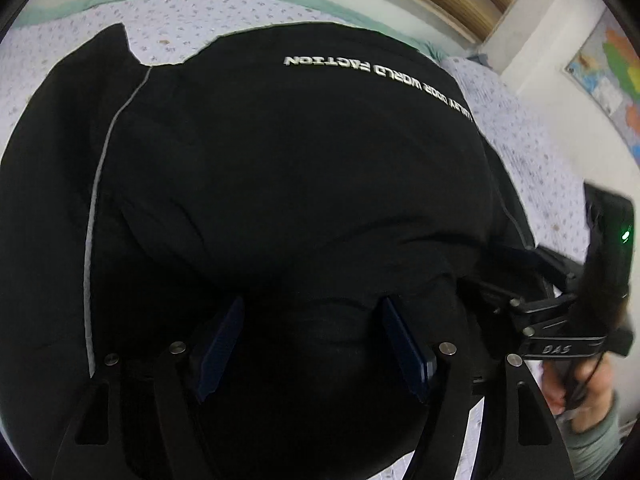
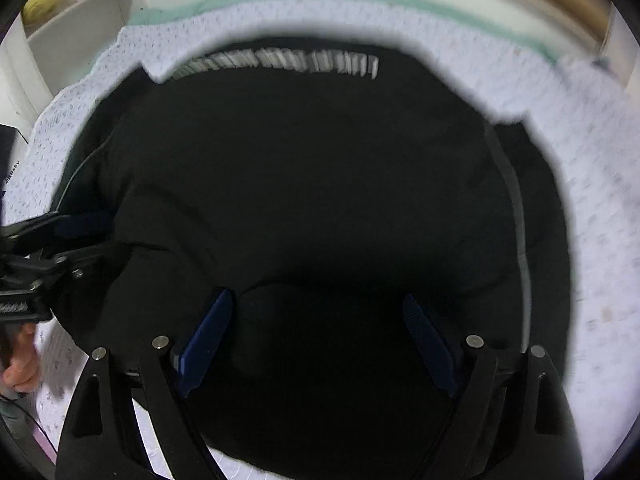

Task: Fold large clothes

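Observation:
A large black garment with white lettering and a grey seam line lies spread on a bed; it also fills the right wrist view, blurred. My left gripper is open just above the garment's near edge, its blue pads apart with black cloth between them. My right gripper is open the same way over the near edge, its pads wide apart. The right gripper also shows at the right of the left wrist view. The left gripper shows at the left edge of the right wrist view.
The bed has a pale lilac speckled sheet with a green border. A wall map hangs at the right. White shelves stand at the far left. A hand holds the right gripper.

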